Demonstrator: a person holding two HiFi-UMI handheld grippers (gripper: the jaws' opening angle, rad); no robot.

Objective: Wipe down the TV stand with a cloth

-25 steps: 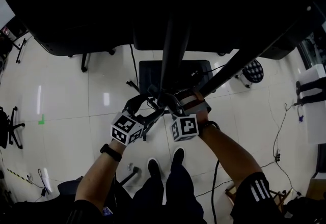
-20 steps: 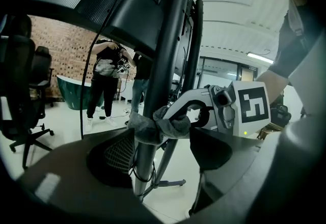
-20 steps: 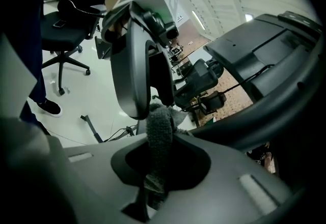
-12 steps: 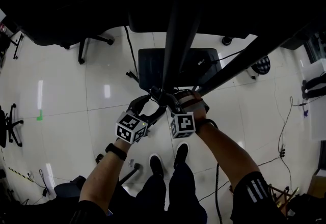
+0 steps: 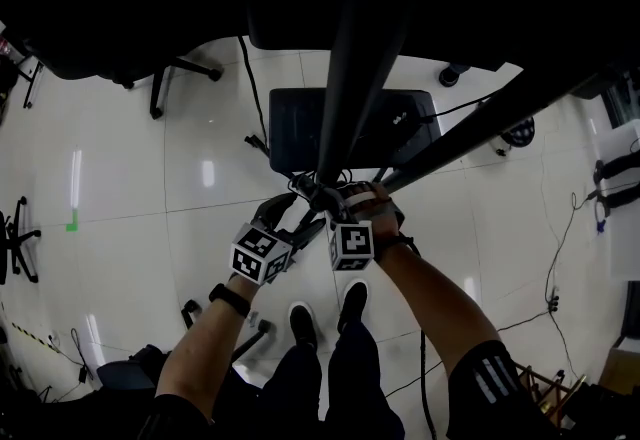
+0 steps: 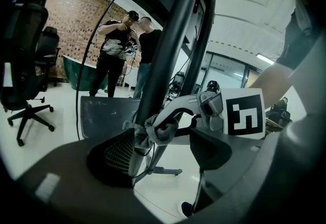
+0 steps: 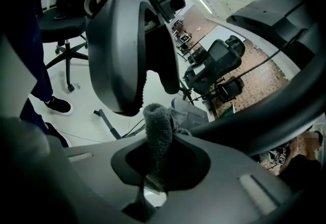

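Note:
The TV stand's dark pole (image 5: 345, 78) rises from its base plate (image 5: 295, 128) on the floor, seen from above in the head view. My right gripper (image 5: 322, 200) is at the pole, shut on a grey cloth (image 7: 159, 126) that is bunched against the pole (image 6: 173, 39). In the left gripper view the cloth (image 6: 153, 129) shows pinched in the right gripper's fingertips (image 6: 175, 116). My left gripper (image 6: 163, 151) is open, its jaws standing either side of the pole and the cloth. The left gripper (image 7: 147, 65) looms close in the right gripper view.
Cables (image 5: 255, 98) trail over the white tiled floor round the base. Office chairs (image 5: 165, 83) stand at the back left, another chair (image 6: 25, 65) shows in the left gripper view. Two people (image 6: 127, 50) stand beyond the stand. My shoes (image 5: 325, 313) are just behind the grippers.
The head view has shifted so the base plate sits a little higher in the picture. Both grippers stay together at the pole, the right one a touch further left.

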